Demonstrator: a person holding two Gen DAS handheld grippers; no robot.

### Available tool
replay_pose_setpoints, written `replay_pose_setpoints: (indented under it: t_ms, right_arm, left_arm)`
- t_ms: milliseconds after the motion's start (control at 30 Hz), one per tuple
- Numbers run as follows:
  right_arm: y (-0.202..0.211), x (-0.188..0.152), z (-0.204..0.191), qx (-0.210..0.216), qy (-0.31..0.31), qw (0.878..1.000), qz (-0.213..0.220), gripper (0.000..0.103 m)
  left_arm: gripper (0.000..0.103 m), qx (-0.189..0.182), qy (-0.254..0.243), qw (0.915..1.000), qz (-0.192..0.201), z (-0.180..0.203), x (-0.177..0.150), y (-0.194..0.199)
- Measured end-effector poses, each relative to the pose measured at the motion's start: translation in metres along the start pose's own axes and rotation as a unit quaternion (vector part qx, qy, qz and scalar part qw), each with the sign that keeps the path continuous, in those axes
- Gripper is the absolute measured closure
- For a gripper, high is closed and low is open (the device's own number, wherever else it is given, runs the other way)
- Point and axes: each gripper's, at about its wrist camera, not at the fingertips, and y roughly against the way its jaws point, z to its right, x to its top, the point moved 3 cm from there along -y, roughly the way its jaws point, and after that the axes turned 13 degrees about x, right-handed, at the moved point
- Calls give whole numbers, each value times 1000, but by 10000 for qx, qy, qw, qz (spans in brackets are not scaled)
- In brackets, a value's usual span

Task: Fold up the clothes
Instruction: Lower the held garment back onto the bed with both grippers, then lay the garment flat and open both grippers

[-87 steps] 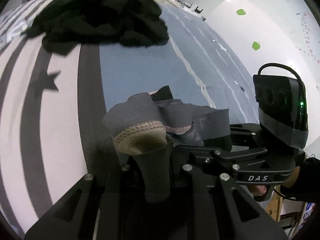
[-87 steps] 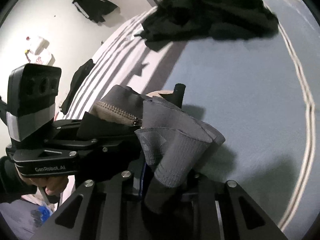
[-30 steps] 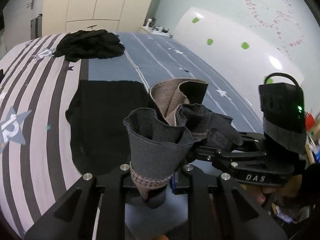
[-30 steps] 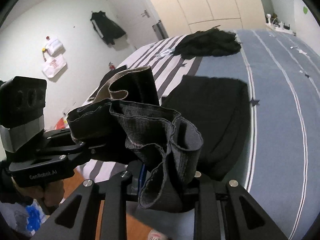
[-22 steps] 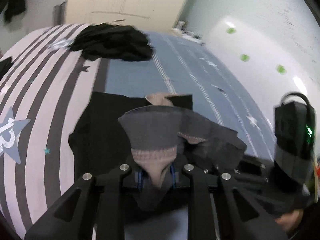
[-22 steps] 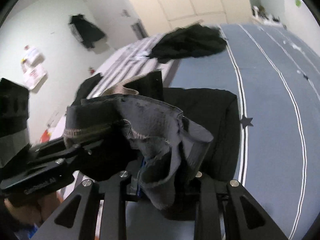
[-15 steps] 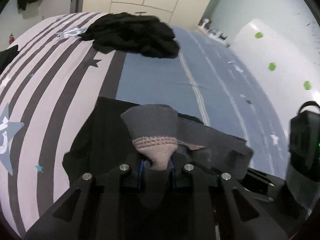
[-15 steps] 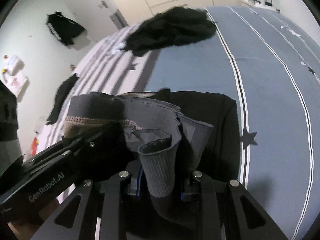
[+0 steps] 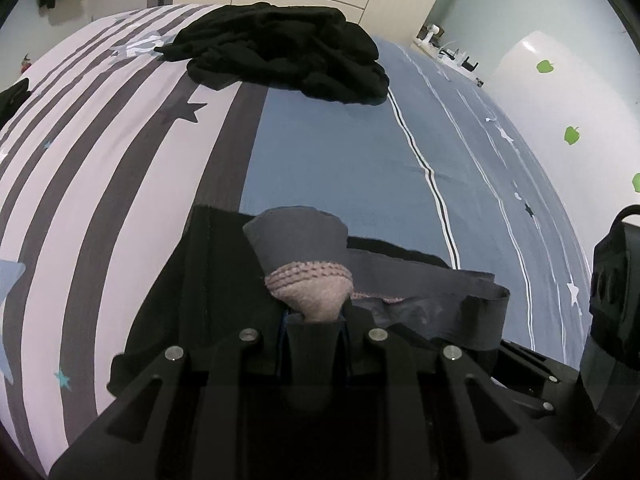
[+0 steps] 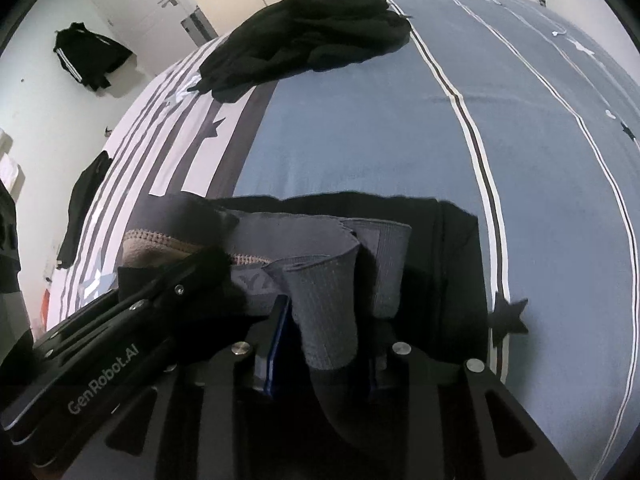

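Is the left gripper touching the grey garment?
Touching. The left wrist view shows the grey garment bunched and pinched between the left gripper fingers.

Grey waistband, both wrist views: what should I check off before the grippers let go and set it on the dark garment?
1. Left gripper clamps the grey waistband: ok.
2. Right gripper grips it: cannot tell; its jaws have just been opening, with fabric between them.
3. Waistband lies over the dark garment on the bed: ok.
4. Waistband spans flat between the grippers: not ok, it is bunched at both.
5. Black clothes pile clear of the drop spot: ok.
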Motion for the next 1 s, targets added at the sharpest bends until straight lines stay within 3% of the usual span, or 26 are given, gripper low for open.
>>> replay_pose_setpoints:
  t_ms: [433,567,600,667,700,733,767,800,1000]
  right_arm:
    - [-15,26,13,168,-264,9995,73,75]
    - [-31,24,17,-4,-73,10000,-57,69]
    - [-31,24,18,1,-78,10000,-59,63]
    - [-26,26,22,-21,-175,9998,-57,45]
    - [-20,27,26,-22,-247,9997,22,42]
    - [-14,28,29,-3,-326,9994,129,36]
    - [-7,30,35,-33,-428,9988,250,33]
    - [1,31,42,-97,-545,9977,381,26]
    - [25,36,70,-437,-793,9934,698,26]
  left_arm:
    - [84,110,-297,9994,-123,-3,19,-33]
    - [68,62,-141,9995,-272,-15,20,-43]
    - [66,20,-93,9996,-273,-19,21,-40]
    - [48,2,11,9997,-236,-27,24,-35]
    - [42,74,72,9998,-169,-33,25,-31]
    - [28,147,134,9998,-102,-40,27,-27]
    - [23,219,195,9996,-34,-46,29,-23]
    - [23,244,257,9994,30,-53,31,-19]
    - [23,656,366,9970,192,-90,40,2]
